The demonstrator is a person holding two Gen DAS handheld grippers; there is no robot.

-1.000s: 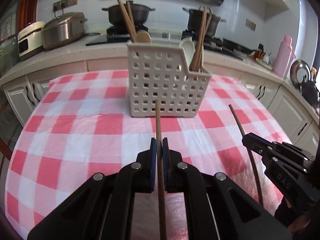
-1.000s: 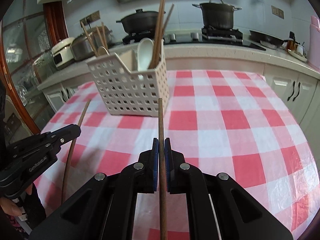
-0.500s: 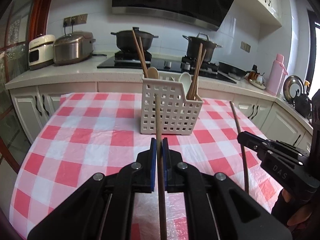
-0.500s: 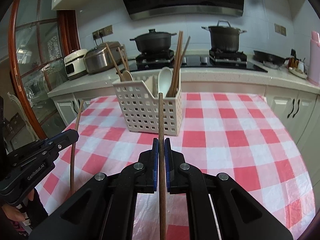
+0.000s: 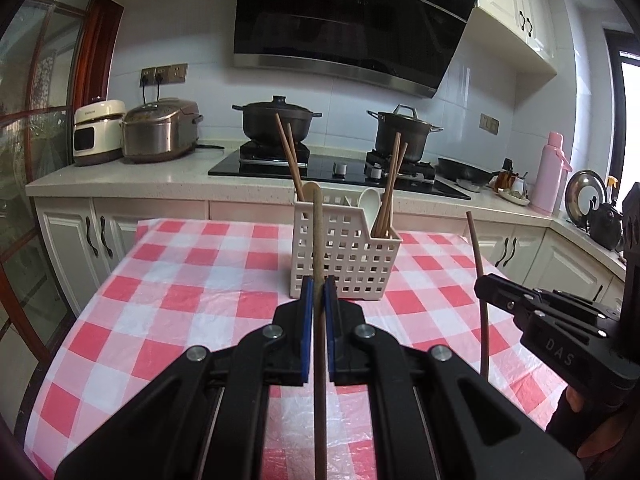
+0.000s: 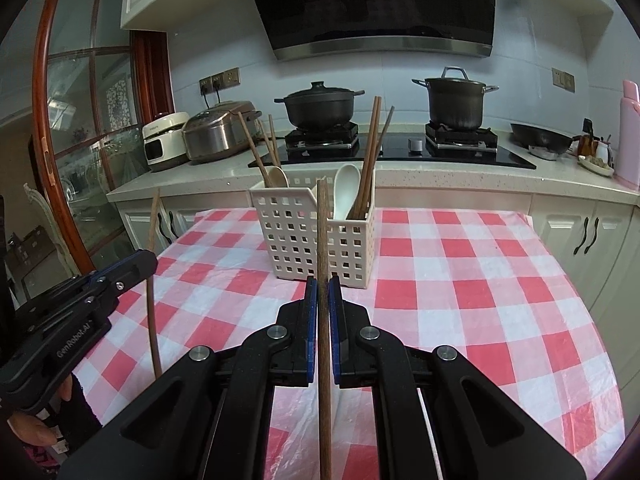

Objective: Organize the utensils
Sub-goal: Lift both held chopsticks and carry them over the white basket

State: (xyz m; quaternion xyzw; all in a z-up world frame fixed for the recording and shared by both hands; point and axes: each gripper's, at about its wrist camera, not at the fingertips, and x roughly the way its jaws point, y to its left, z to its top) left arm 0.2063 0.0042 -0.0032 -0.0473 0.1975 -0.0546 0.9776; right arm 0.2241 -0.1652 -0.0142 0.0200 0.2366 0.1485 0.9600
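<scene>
The left tongs [image 5: 319, 284] are clamped on a brown wooden chopstick [image 5: 318, 240], which runs straight up between the blue pads and past them, its tip showing in front of the white basket [image 5: 352, 256]. The right tongs [image 6: 322, 284] are clamped the same way on a second chopstick [image 6: 322, 232], whose tip also reaches the height of the basket's rim. Both tongs are held above the near part of the surface [image 6: 460, 280], which is covered with a red and white checked cloth, and both point toward the basket.

The basket stands toward the far edge of the surface, about midway between its left and right edges. It is divided into compartments. Two chopsticks [image 6: 256, 148] and a beige spoon [image 6: 278, 176] lean in its left end; a white spoon [image 6: 345, 188] and another pair of chopsticks [image 6: 372, 148] stand in its right end.

Beyond the far edge, two dark pots [image 6: 320, 106] sit on a hob.
</scene>
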